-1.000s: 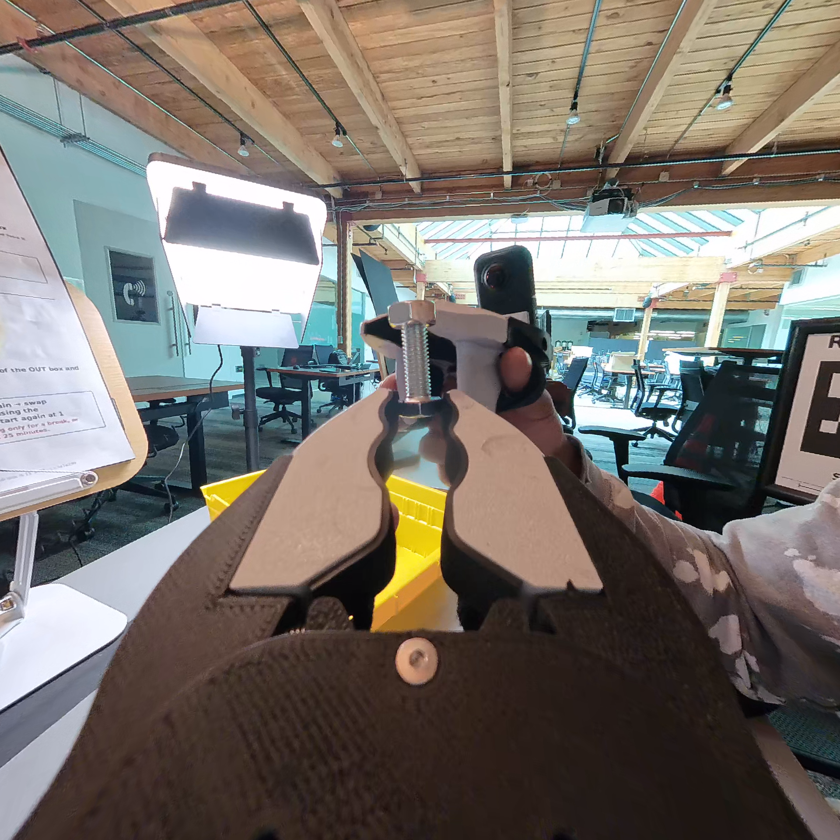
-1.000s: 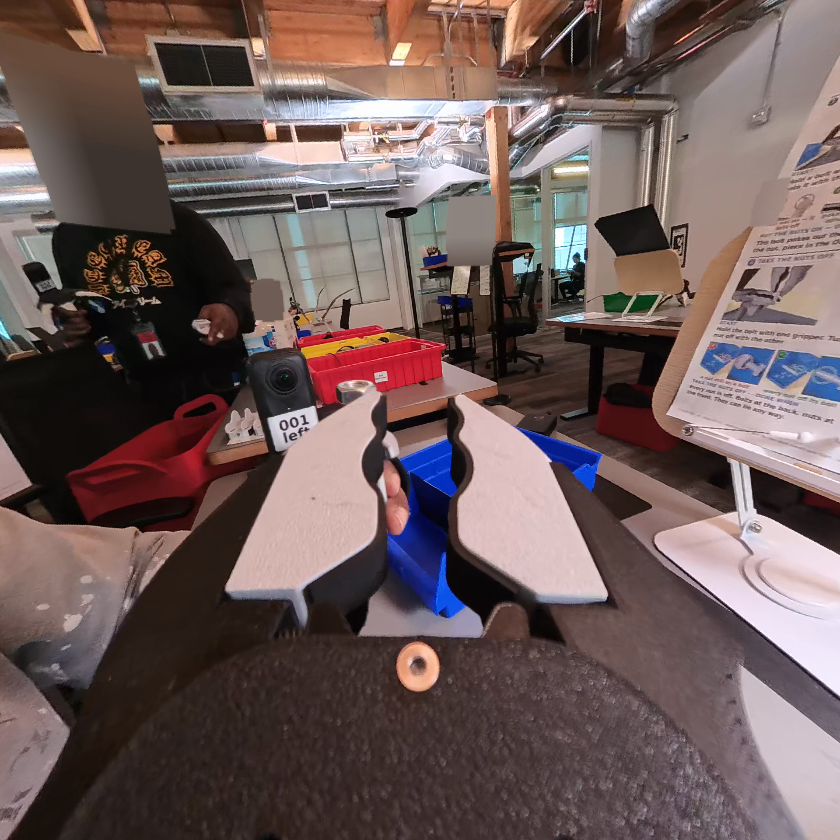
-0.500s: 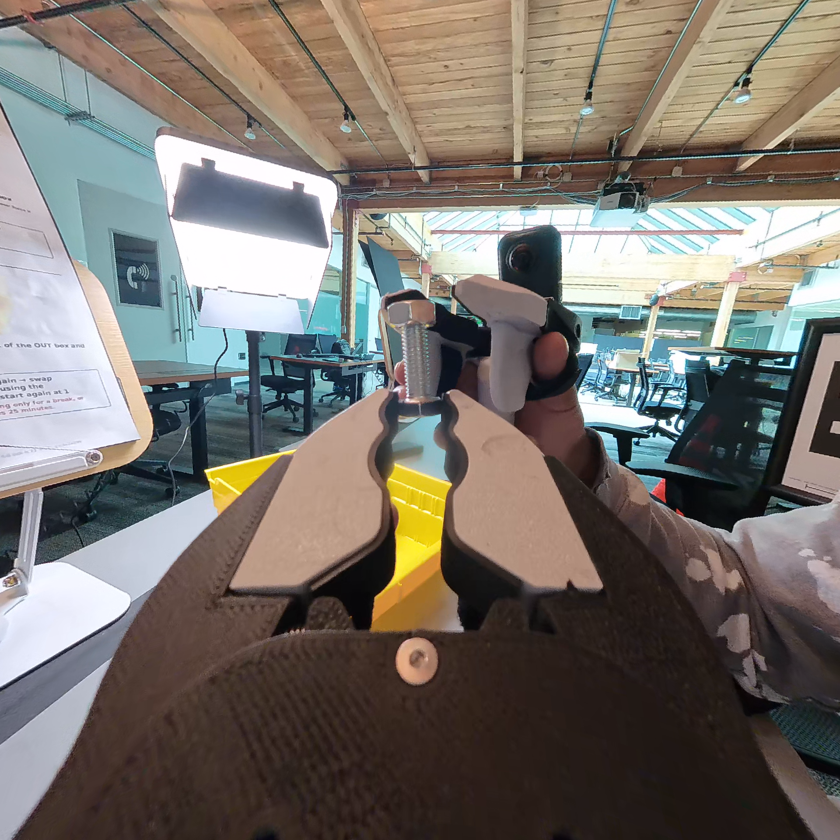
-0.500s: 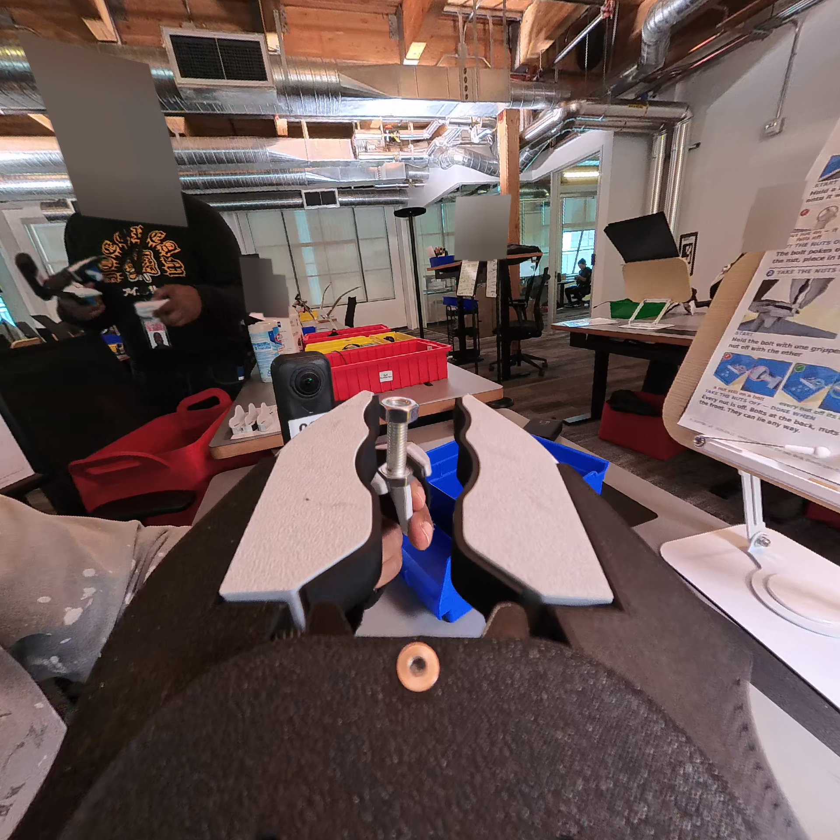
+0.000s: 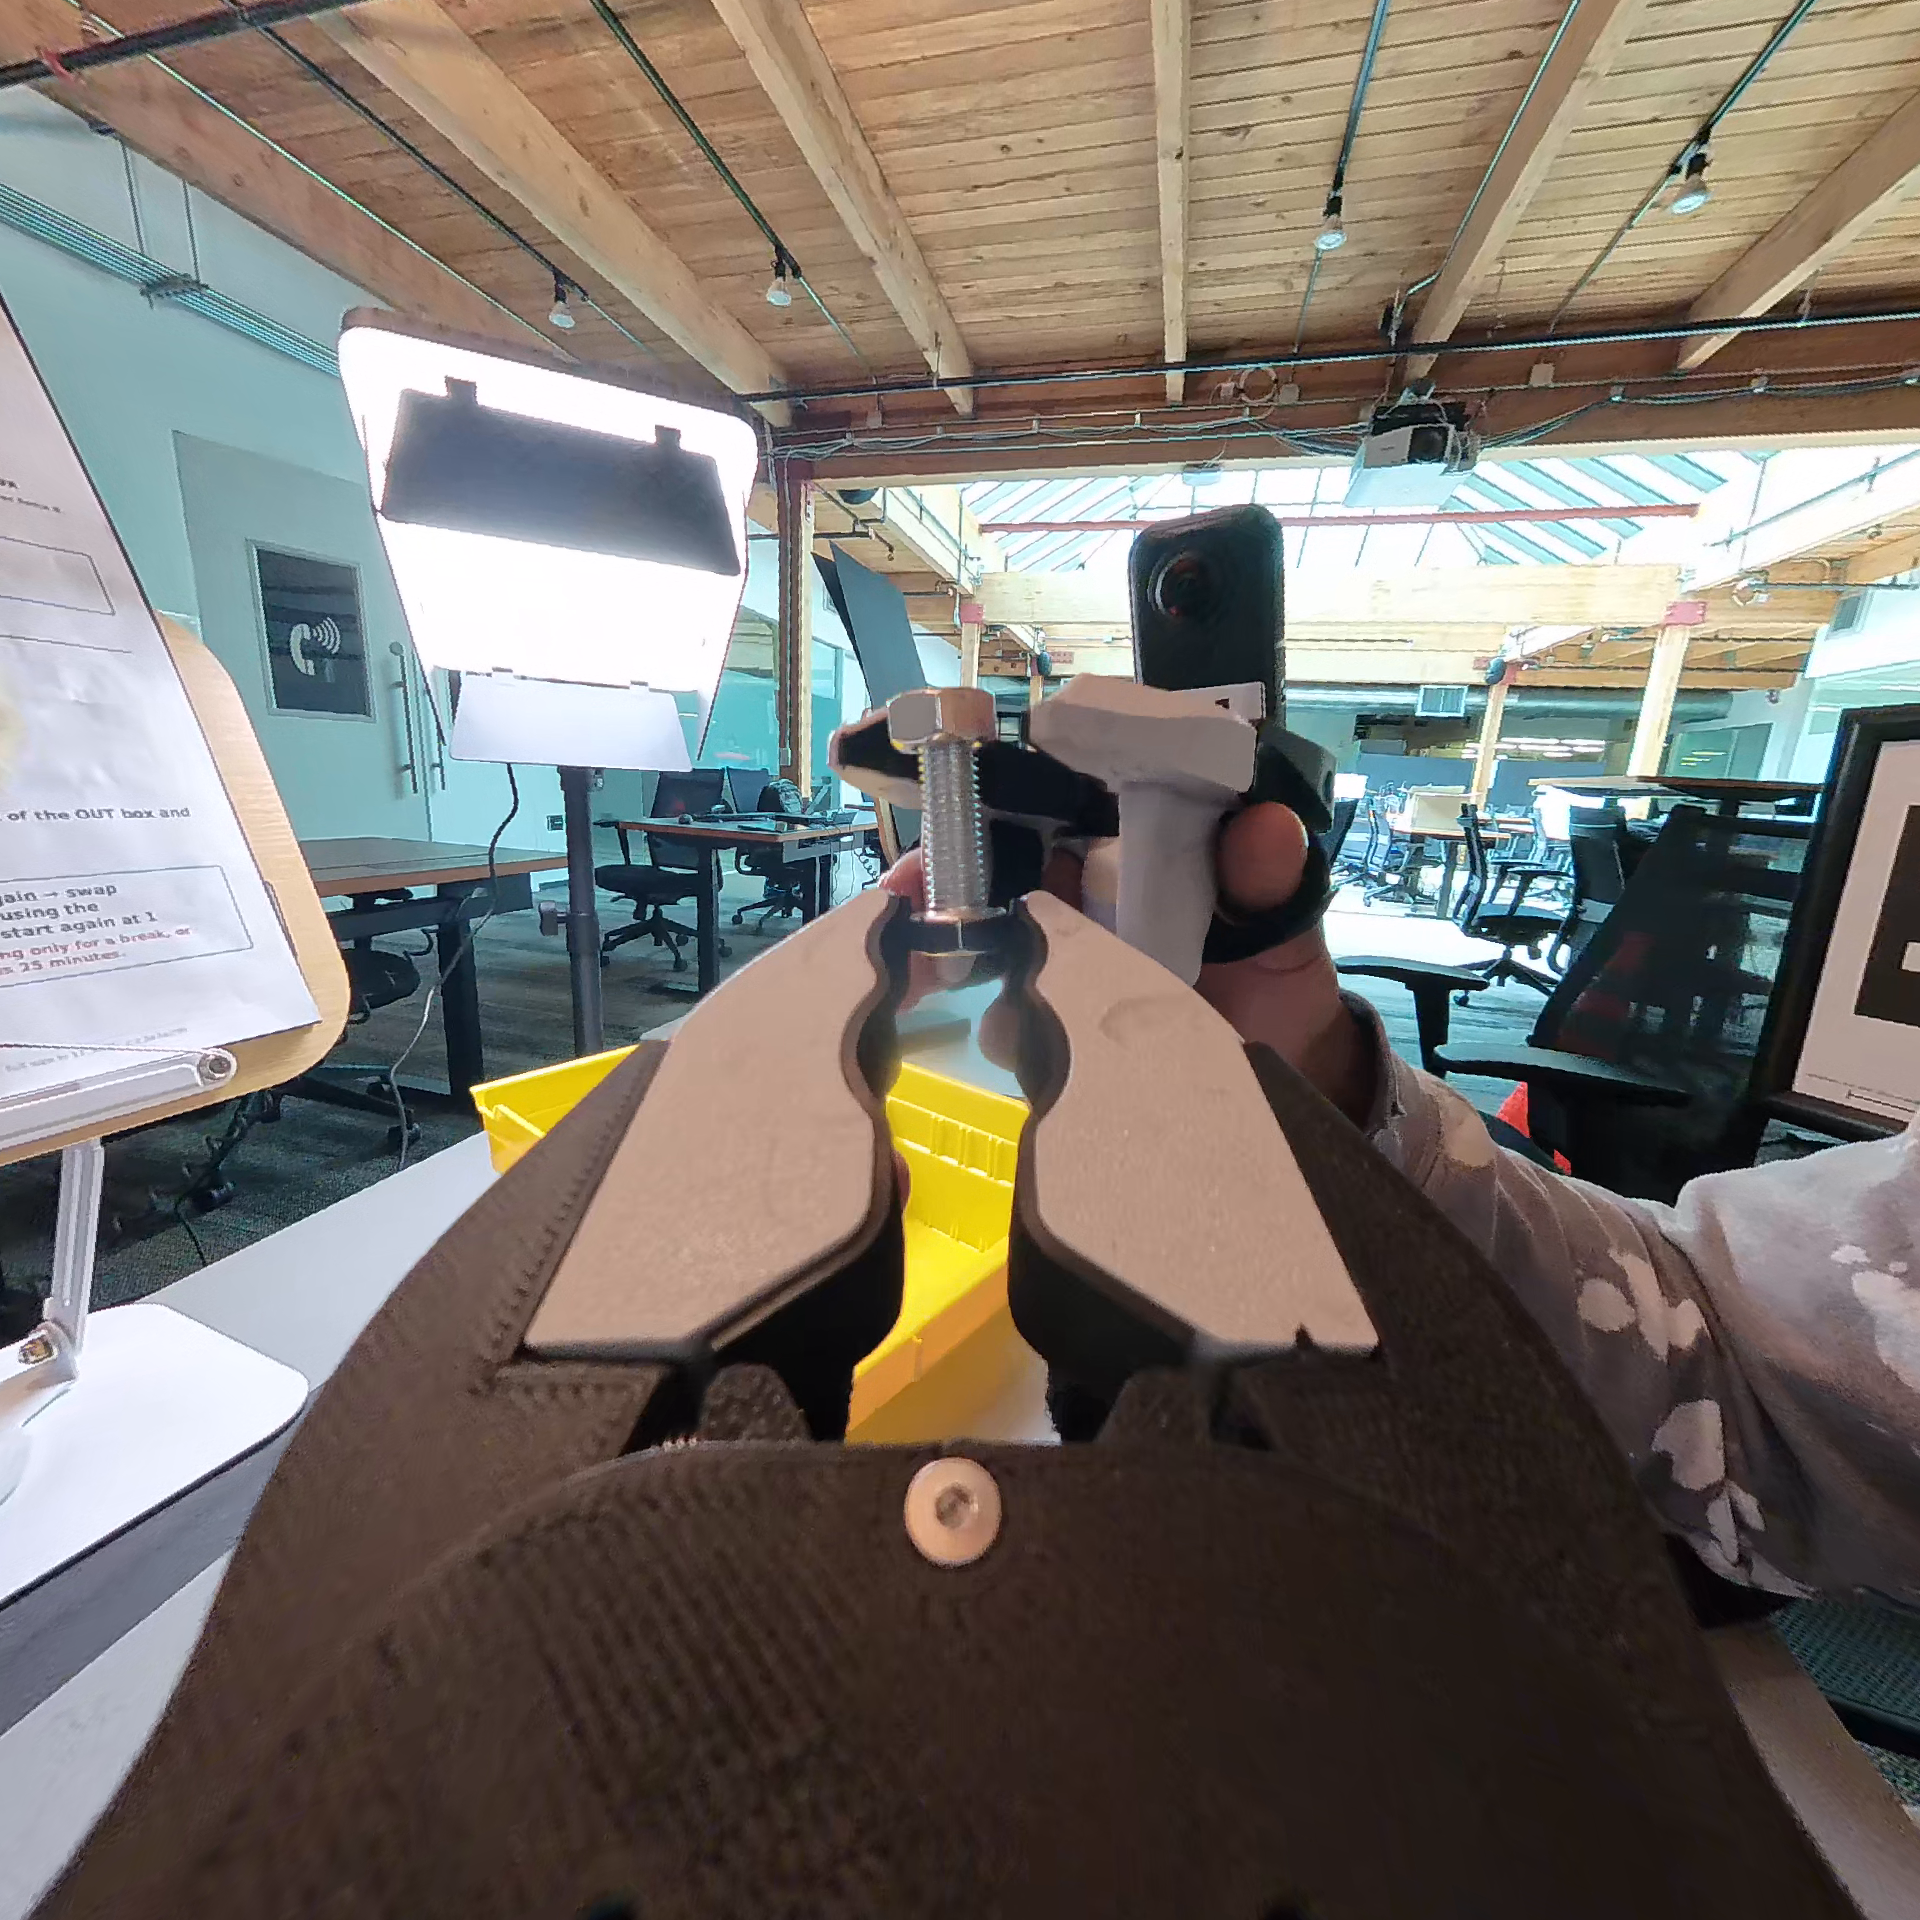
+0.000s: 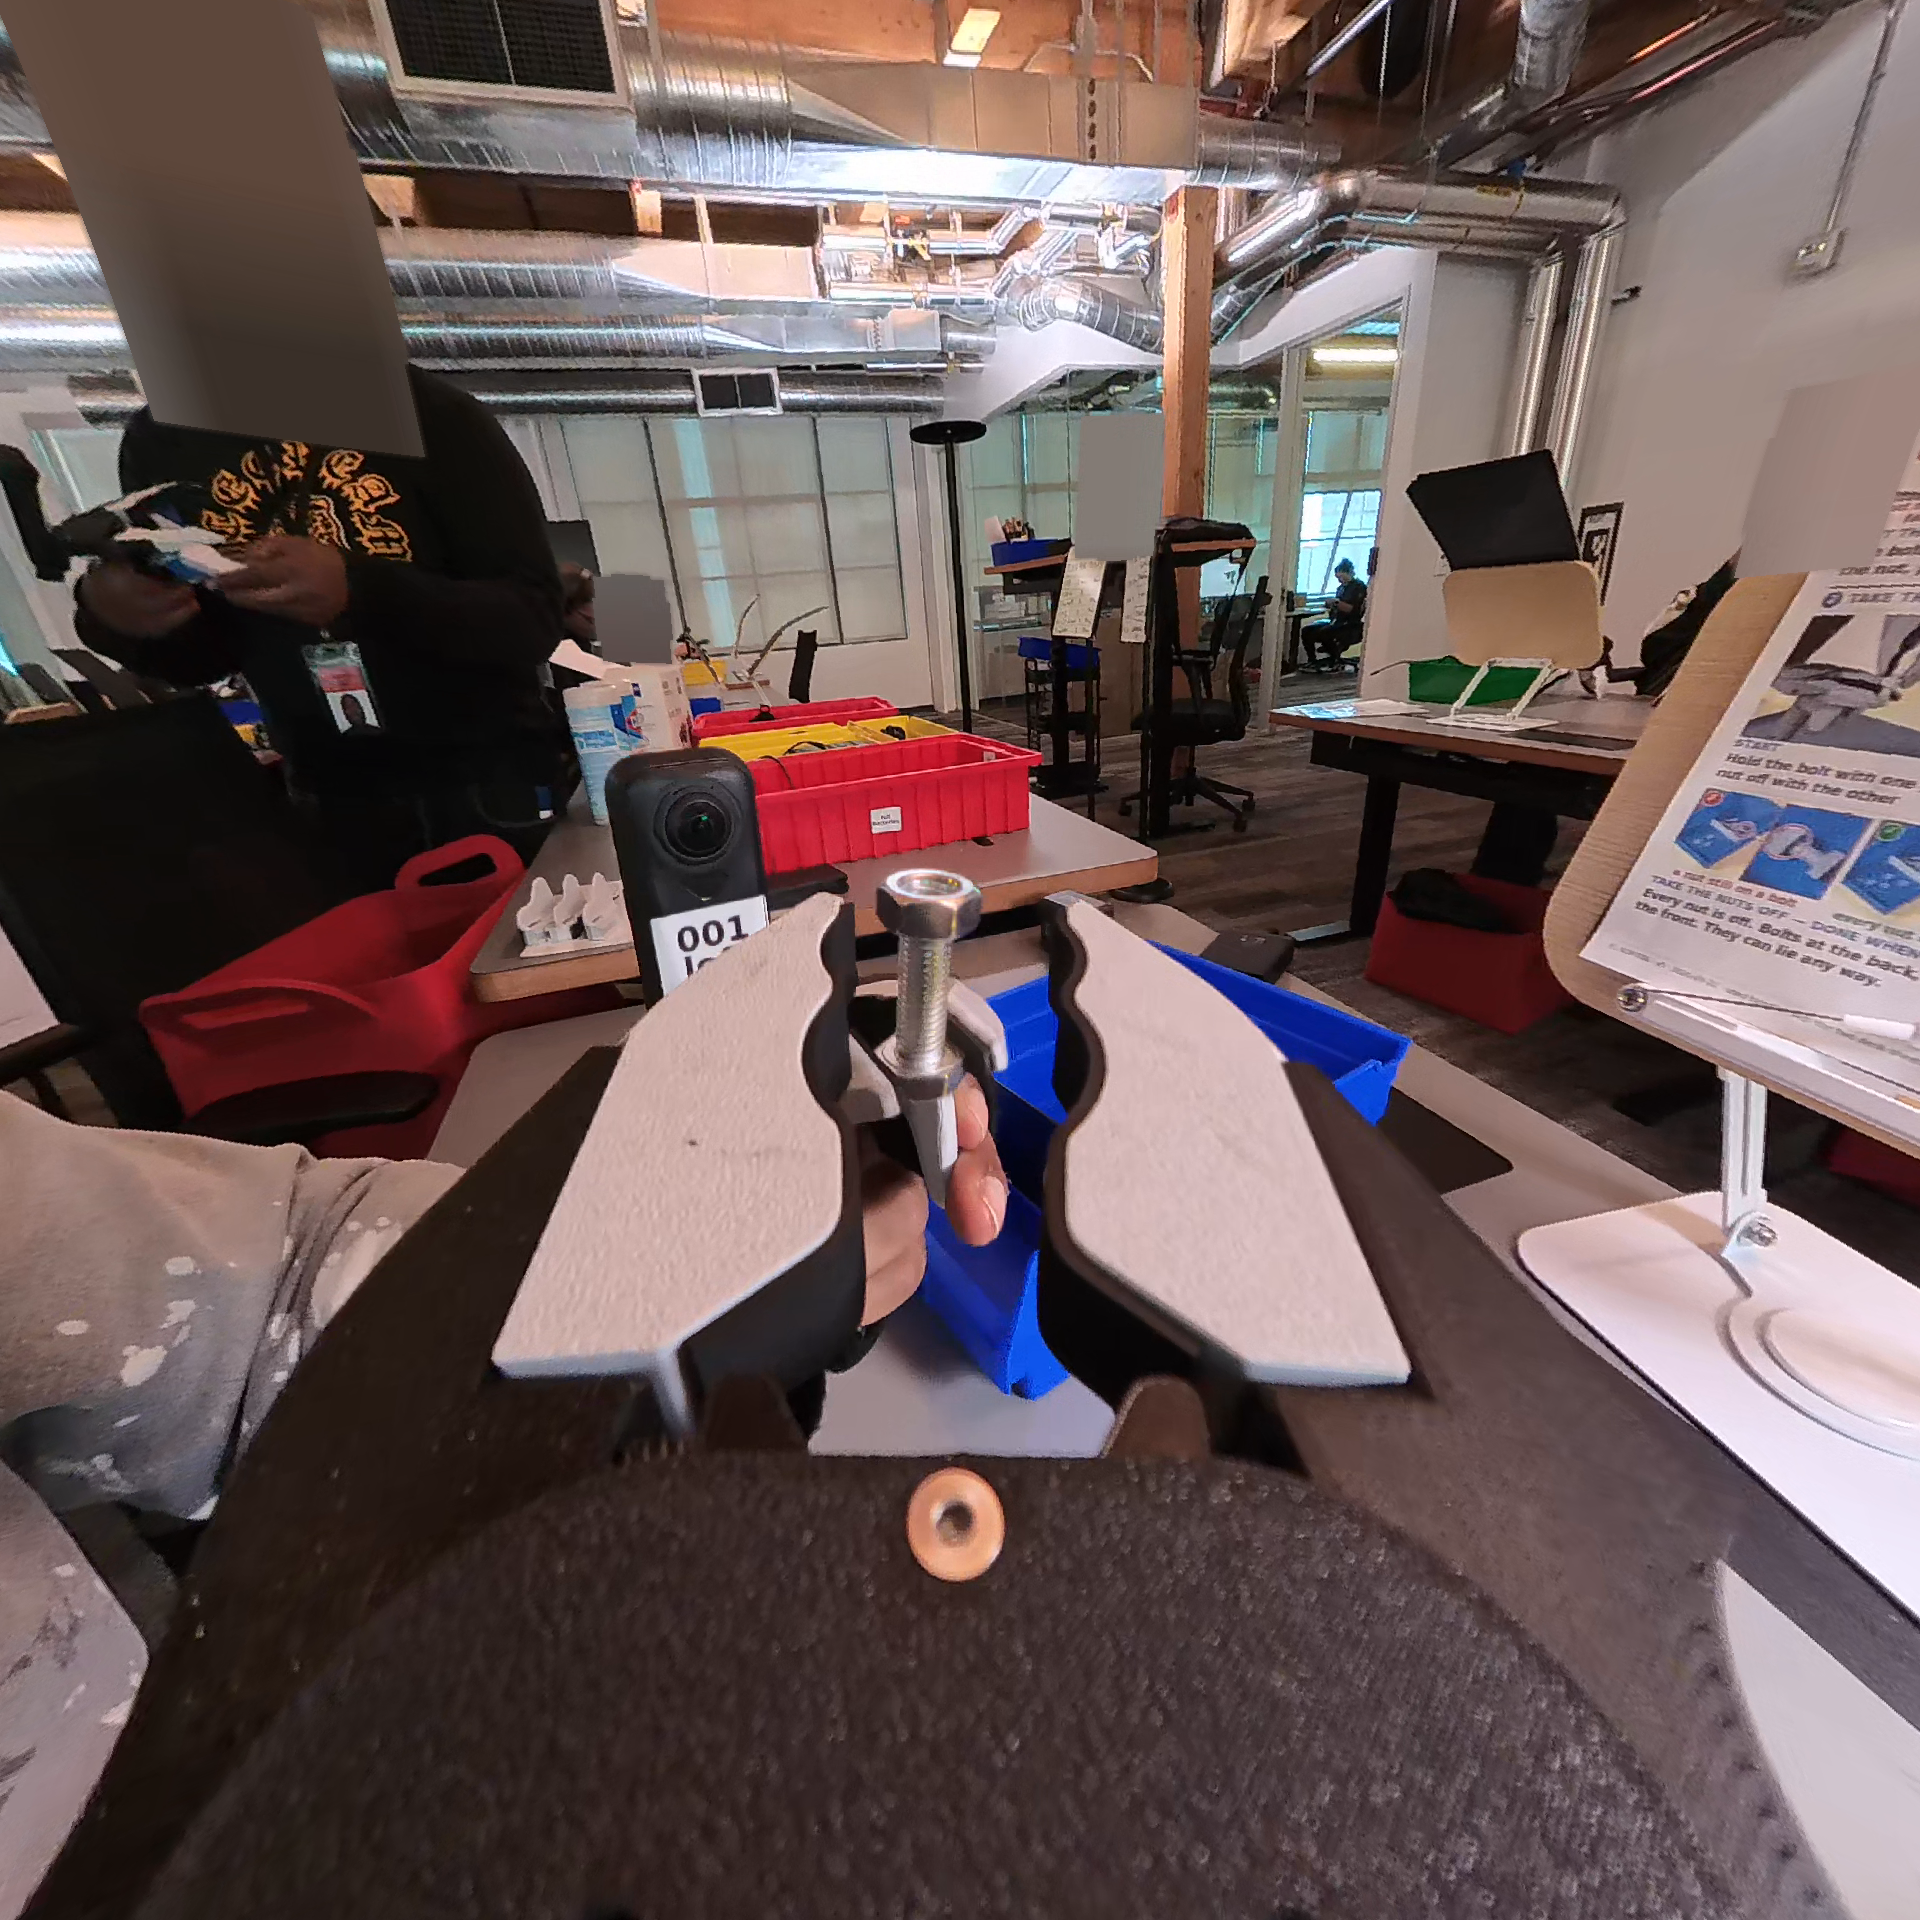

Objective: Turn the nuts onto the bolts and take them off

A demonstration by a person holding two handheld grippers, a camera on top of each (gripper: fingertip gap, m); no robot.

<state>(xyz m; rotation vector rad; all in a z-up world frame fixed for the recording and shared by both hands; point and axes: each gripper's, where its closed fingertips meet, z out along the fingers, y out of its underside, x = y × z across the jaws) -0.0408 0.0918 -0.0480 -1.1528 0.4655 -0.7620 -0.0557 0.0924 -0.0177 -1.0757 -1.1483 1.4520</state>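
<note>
A silver bolt (image 5: 951, 831) stands upright with its hex head on top. My left gripper (image 5: 951, 923) is shut on the nut (image 5: 951, 930) threaded on the bolt's lower end and holds it up in the air. In the right wrist view the bolt (image 6: 925, 977) stands between the fingers of my right gripper (image 6: 945, 925). That gripper is open, with a gap on both sides of the bolt head. The left gripper's fingertips (image 6: 982, 1029) clamp the nut (image 6: 914, 1075) lower down. The right gripper's grey finger (image 5: 1143, 758) shows beside the bolt head in the left wrist view.
A yellow bin (image 5: 956, 1153) lies on the table below the left gripper. A blue bin (image 6: 1278, 1029) lies below the right one. Instruction stands (image 5: 125, 935) (image 6: 1766, 883) are at the table's sides. A person (image 6: 416, 623) stands at the back left, behind a red basket (image 6: 312, 997).
My right gripper has shifted so the bolt, before beside its left finger, now stands between its fingers, which have opened wider. The left gripper keeps its hold on the nut.
</note>
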